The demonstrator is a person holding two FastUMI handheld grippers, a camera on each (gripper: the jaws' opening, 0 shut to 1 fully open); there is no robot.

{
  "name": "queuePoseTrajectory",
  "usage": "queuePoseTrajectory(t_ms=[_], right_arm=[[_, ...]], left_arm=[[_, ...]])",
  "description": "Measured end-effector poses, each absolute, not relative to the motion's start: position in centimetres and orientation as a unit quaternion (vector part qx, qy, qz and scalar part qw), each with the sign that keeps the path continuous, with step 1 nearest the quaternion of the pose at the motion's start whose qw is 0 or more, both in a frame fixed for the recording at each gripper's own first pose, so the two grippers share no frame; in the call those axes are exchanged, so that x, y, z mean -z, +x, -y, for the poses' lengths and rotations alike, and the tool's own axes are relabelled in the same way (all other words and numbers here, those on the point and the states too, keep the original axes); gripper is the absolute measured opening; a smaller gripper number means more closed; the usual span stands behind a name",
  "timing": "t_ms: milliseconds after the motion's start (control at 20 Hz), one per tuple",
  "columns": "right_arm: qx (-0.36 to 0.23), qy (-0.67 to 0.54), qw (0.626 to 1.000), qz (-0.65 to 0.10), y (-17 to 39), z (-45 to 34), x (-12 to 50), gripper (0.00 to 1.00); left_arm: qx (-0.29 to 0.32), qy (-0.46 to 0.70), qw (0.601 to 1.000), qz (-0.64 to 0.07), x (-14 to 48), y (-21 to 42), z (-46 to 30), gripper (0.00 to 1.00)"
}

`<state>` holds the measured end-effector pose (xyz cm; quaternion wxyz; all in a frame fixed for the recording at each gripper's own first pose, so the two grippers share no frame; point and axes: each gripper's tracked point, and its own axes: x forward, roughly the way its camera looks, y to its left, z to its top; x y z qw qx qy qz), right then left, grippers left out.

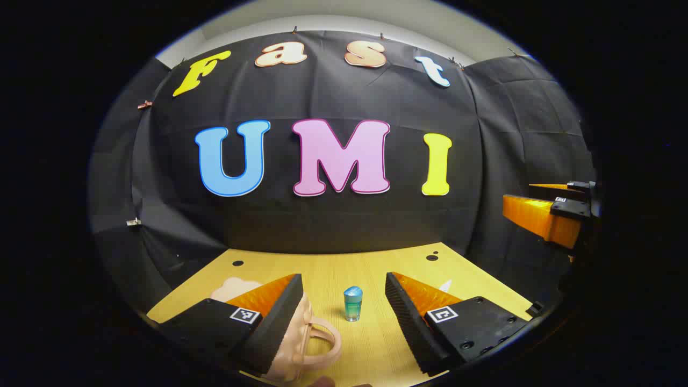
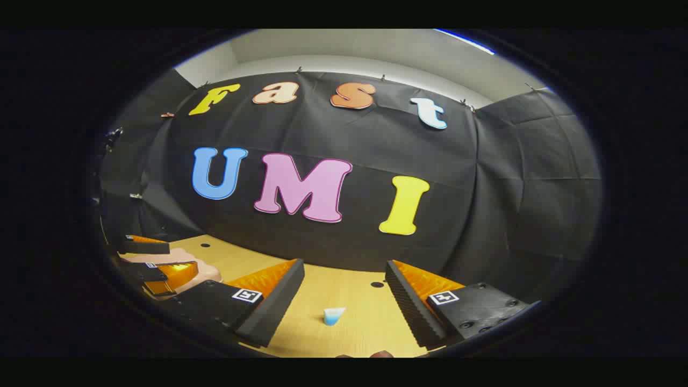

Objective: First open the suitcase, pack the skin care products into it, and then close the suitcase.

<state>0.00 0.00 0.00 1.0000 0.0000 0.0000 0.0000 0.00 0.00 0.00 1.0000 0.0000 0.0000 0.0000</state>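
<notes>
I have the tabletop point(image 1: 371, 344) ahead of me, pale wood, with the booth wall behind it. The largest task item is the case point(image 1: 293, 344), a small pink shell lying near left on the tabletop, partly under my left claw's left finger in the left gripper view. I see it as closed, though most of it is hidden. It looks like stiff moulded plastic, light, probably smooth and a bit slippery, so I would not pinch the shell itself. Its handle point(image 1: 322, 344) loops out toward the right, and that looks like the surest hold; a seam or latch I cannot make out from here.

My left claw point(image 1: 344, 285) is spread wide with nothing between the fingers, hovering low over the near edge. My right claw point(image 2: 344, 269) is likewise spread and empty; in the left gripper view it sits well off to the far right.

Straight ahead between the left fingers stands a jar point(image 1: 352, 303), small, blue-green and translucent, upright, just right of the case. I judge it light and rigid, likely glossy, so a gentle mid-body pinch should do; squeezing hard might shoot it out.

Smallest is a tube point(image 2: 332, 316), pale blue and white, lying on the tabletop between my right fingers. It looks soft-sided, so I would take it across the firmer capped end.
</notes>
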Motion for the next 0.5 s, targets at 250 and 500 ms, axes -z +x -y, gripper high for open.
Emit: queuePoseTrajectory(t_ms=[250, 500], right_arm=[[-0.004, 0.003, 1.0, -0.002, 0.1, -0.9, 0.0, 0.96], [-0.004, -0.004, 1.0, 0.003, -0.1, -1.7, -0.3, 0.96]], left_arm=[[0.008, 0.007, 0.999, 0.03, -1.7, -0.5, 0.1, 0.97], [0.015, 0.01, 0.999, 0.036, -1.9, -0.9, -0.5, 0.97]])
